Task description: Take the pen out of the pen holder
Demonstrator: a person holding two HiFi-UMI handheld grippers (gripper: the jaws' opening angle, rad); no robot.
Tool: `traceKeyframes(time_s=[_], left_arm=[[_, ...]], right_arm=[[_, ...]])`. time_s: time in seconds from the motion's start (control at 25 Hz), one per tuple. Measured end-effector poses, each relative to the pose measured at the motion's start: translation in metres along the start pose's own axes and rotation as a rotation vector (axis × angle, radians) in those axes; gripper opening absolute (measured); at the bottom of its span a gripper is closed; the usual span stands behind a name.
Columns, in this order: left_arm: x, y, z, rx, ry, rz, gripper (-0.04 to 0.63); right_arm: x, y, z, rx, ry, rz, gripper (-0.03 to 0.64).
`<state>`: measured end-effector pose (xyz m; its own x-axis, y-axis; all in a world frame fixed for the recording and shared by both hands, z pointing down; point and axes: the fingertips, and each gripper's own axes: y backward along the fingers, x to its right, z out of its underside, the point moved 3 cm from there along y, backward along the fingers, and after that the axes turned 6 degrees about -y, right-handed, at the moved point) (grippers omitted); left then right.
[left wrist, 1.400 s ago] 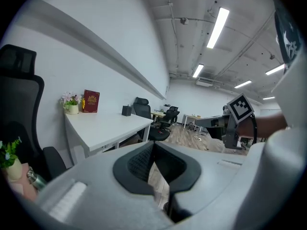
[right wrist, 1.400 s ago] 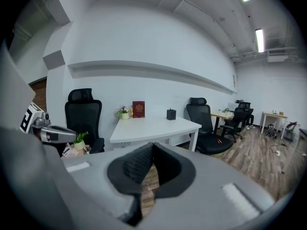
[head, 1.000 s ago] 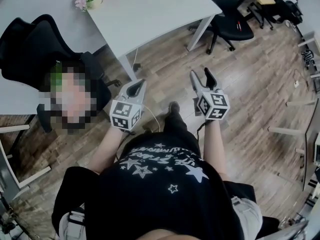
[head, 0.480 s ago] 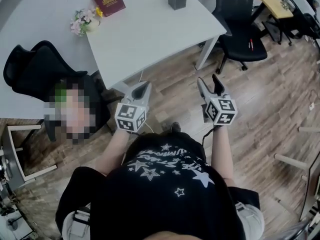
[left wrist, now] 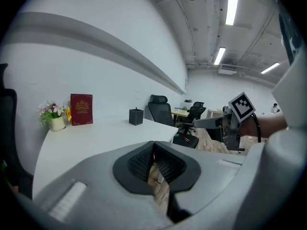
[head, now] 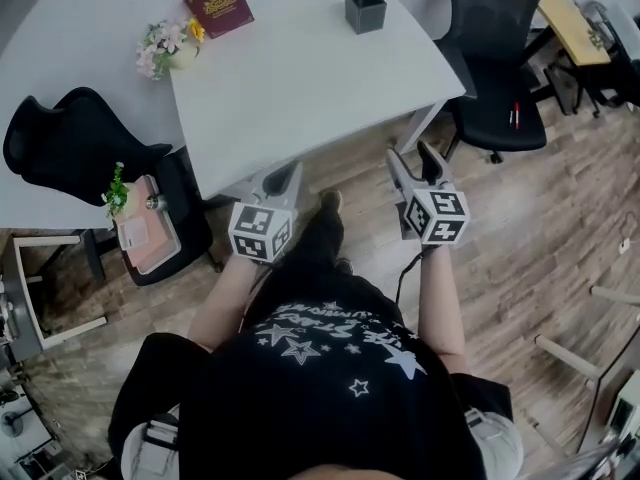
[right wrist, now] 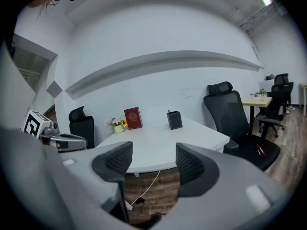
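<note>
Pen holder [head: 365, 10], a dark square cup, stood upright toward the far right of the white tabletop [head: 290, 78], well apart from both tools. A thin tip showing above its rim in the right gripper view was probably the pen [right wrist: 169, 111], not yet taken out. The person carried the left hand-held gripper [head: 290, 168] and the right hand-held gripper [head: 408, 153] side by side at waist height, pointed at the tabletop but short of its near edge, apparently because the reach had not begun. The right one had its jaws spread wide with nothing between them, seemingly readied for the pen, since the holder sat on that side. The left one was clenched on nothing, its pads meeting, and looked to be kept in reserve. A red book [head: 217, 3] and a small pot of flowers [head: 165, 48] stood at the far left, clear of the likely path. Compared with a second before, the person had stepped closer. The holder, then cut off at the top edge of the head view, was now fully in sight, and both tools had drawn nearer the tabletop's near edge.
</note>
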<state>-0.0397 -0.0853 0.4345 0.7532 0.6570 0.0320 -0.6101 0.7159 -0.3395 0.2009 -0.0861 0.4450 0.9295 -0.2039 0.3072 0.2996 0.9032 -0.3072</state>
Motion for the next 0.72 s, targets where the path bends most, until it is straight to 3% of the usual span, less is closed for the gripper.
traceKeyframes(time_s=[0.72], left_arm=[[-0.145, -0.209, -0.072, 0.051, 0.052, 0.024, 0.011]], right_arm=[[0.059, -0.236, -0.119, -0.055, 0.09, -0.013, 0.285]])
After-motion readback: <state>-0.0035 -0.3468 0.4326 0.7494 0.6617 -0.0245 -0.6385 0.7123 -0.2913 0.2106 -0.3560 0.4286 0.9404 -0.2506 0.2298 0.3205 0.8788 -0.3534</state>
